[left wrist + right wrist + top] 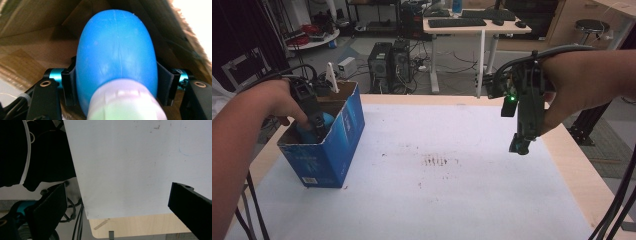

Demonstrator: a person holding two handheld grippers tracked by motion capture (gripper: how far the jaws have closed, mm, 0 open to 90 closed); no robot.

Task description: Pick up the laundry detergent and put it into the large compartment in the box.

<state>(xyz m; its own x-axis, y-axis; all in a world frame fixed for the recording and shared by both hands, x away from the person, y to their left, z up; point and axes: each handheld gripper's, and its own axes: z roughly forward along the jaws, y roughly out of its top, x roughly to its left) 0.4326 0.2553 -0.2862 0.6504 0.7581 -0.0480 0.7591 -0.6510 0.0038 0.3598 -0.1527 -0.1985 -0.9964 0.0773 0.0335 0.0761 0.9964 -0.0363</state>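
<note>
While left tongs dip into box, gripping blue bulb, right tongs hang open

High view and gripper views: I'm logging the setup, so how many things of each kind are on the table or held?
Blue cardboard box: 1
Blue bottle with a white cap, between the left gripper's jaws inside the box: 1
Total: 2

A smooth blue rubber bulb with a pale, ribbed plastic neck sits between the left gripper's two black jaws, inside a brown cardboard box; its pads touch the bulb's sides.
</note>
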